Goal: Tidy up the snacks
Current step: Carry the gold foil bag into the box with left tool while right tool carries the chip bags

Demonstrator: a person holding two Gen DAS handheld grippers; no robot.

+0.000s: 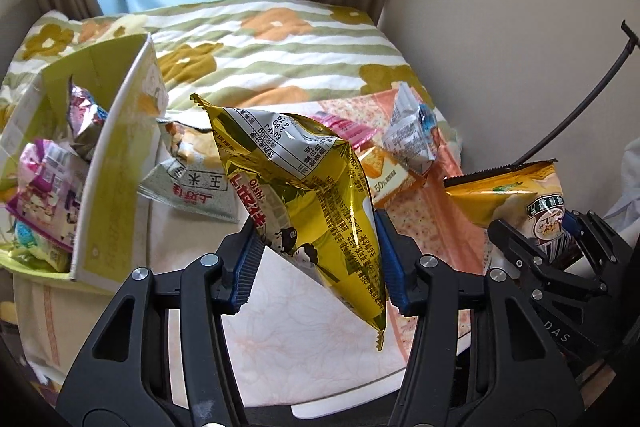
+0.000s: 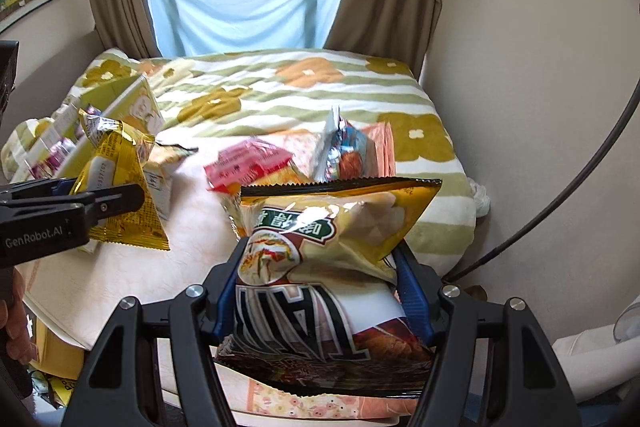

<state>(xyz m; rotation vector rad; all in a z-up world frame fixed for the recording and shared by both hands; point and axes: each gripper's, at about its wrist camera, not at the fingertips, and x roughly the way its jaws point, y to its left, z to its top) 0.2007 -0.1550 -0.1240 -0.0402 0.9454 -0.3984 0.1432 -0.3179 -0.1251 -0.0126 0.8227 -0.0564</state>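
Two snack bags hang above the bed, one in each tool. Clamped between the left gripper's (image 1: 320, 259) blue pads is a gold foil bag (image 1: 304, 195), lifted clear of the pale cloth (image 1: 304, 339) below. Off to its right, the right gripper (image 2: 320, 291) pinches a yellow chip bag (image 2: 332, 251). Ahead and left of the left gripper stands an open green box (image 1: 116, 163) holding packets; more loose packets (image 1: 412, 135) lie straight ahead on the flowered blanket (image 1: 280, 55).
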